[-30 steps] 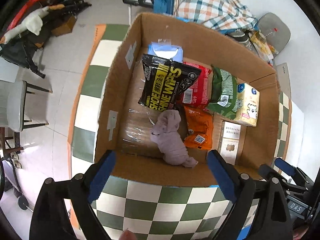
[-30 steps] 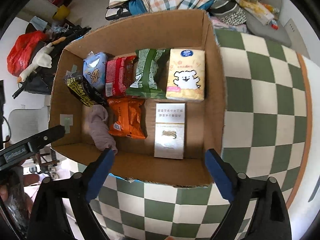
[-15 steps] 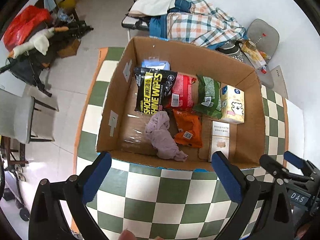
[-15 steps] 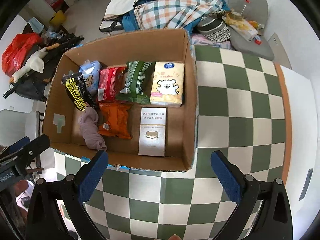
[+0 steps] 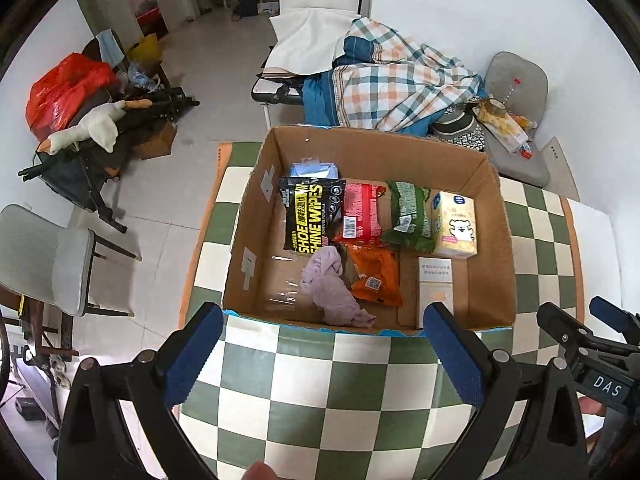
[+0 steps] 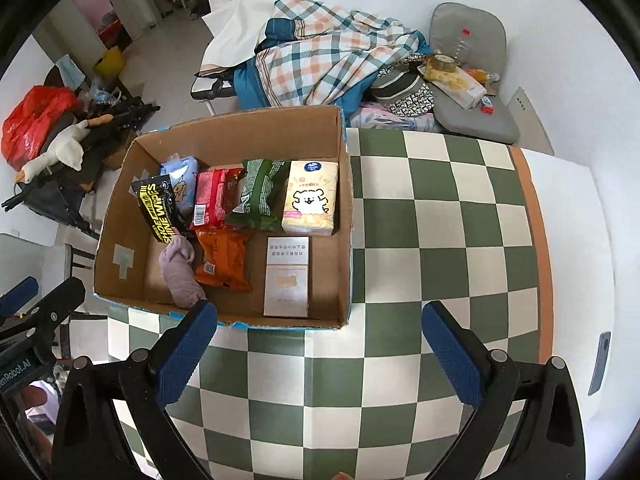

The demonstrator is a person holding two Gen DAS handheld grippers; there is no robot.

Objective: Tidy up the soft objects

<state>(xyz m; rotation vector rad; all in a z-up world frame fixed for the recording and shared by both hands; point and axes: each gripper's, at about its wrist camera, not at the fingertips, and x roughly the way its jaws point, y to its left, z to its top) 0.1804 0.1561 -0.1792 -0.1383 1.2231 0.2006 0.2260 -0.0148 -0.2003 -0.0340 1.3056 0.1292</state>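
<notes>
Fingers of the left gripper (image 5: pixel 322 356) and right gripper (image 6: pixel 318 354) stand wide, holding nothing, over the checkered worktop (image 6: pixel 440 216); a crumpled mauve cloth (image 5: pixel 334 290) lies inside the cardboard box (image 5: pixel 496 240) at 12 o'clock, beside an orange packet (image 5: pixel 376 276); its long axis runs 11 to 5 o'clock.

Left gripper (image 5: pixel 323 354) and right gripper (image 6: pixel 320 350) point steeply downward, fingers spread wide, empty.

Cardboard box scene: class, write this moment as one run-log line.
left gripper: open, empty | right gripper: open, empty | purple cloth: in cardboard box | table: bare
</notes>
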